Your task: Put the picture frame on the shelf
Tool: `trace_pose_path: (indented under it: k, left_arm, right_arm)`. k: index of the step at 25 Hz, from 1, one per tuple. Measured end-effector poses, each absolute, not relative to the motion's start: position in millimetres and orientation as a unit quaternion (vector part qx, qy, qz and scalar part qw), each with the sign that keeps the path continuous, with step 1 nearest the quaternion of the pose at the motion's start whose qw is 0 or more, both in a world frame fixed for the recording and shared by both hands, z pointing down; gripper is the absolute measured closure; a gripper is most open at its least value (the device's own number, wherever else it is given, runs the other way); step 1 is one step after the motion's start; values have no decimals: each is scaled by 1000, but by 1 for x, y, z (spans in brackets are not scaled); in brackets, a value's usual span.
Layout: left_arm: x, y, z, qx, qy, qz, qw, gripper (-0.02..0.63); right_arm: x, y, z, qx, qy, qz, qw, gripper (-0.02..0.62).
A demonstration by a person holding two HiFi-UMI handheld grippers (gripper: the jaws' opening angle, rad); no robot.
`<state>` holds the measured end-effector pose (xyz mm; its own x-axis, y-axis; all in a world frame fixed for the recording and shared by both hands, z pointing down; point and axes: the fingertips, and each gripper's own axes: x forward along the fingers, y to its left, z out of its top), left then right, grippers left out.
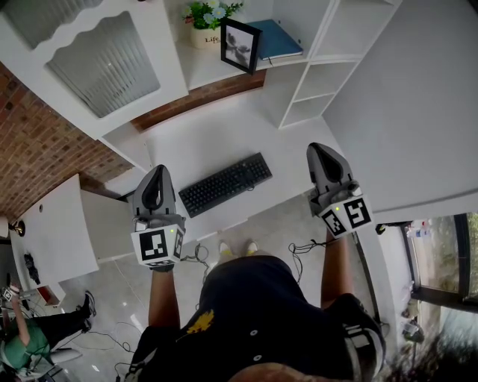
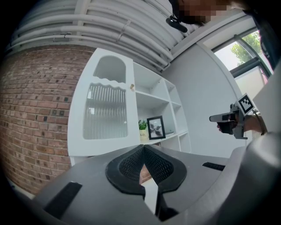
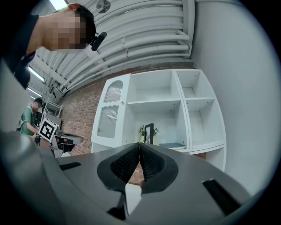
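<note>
On the white shelf (image 1: 224, 71), the picture frame (image 1: 240, 45) stands upright.

Head looks down — both gripper views face shelf (image 2: 149, 97).

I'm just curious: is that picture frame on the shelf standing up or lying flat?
Standing up: the picture frame rests on its bottom edge on the shelf, beside the potted plant.
</note>
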<state>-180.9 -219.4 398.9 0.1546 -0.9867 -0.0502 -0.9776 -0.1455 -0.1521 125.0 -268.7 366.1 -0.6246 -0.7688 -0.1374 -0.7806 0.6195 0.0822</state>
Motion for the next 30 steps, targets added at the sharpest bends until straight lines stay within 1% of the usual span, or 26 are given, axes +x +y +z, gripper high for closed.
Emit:
trace_pose_path:
  k: [30]
  left_arm:
    - [-184, -221, 405, -760, 647, -24, 57, 588]
  right_arm:
    - [123, -265, 361, -436, 895, 82, 40, 589]
